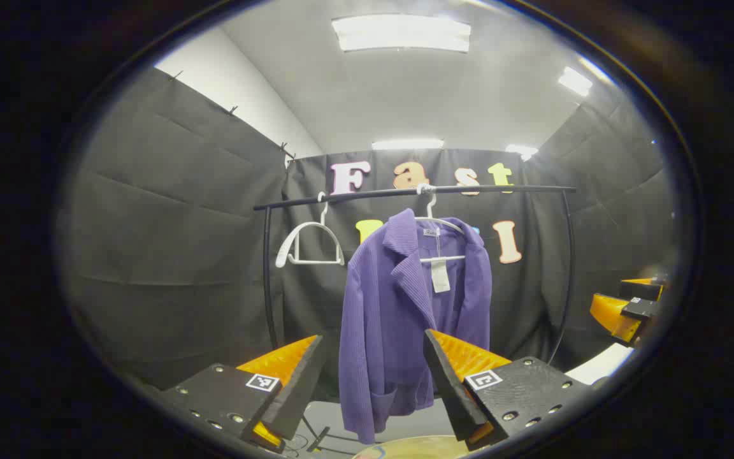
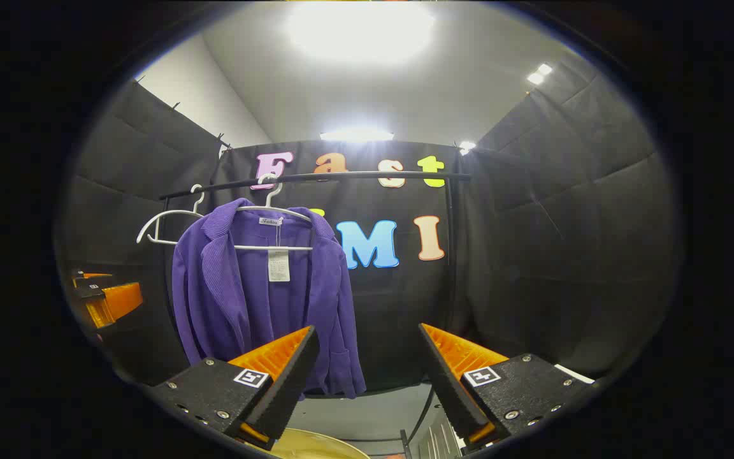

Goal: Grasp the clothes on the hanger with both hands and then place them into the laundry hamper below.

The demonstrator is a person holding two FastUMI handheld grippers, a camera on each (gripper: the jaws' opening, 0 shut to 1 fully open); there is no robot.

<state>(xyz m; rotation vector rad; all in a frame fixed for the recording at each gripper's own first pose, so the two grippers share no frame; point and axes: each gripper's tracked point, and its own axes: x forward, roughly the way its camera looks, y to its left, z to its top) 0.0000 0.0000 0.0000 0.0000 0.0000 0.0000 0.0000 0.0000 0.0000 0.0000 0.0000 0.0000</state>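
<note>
A purple jacket [image 1: 399,319] hangs on a white hanger [image 1: 437,226] from a black rail [image 1: 418,191]; the right gripper view has the same jacket [image 2: 246,299] left of centre. My left gripper [image 1: 373,357] stands open, well short of the jacket, with nothing between its fingers. My right gripper [image 2: 367,347] is also open, aimed to the right of the jacket and away from it. The rim of the pale hamper [image 1: 405,448] peeks in at the bottom of the left gripper view, and the hamper [image 2: 316,446] lies below the right gripper too.
An empty white hanger [image 1: 309,245] hangs on the rail to the left of the jacket. The rack's black uprights [image 1: 267,280] stand on both sides. The other gripper [image 1: 628,309] shows at the right edge of the left gripper view.
</note>
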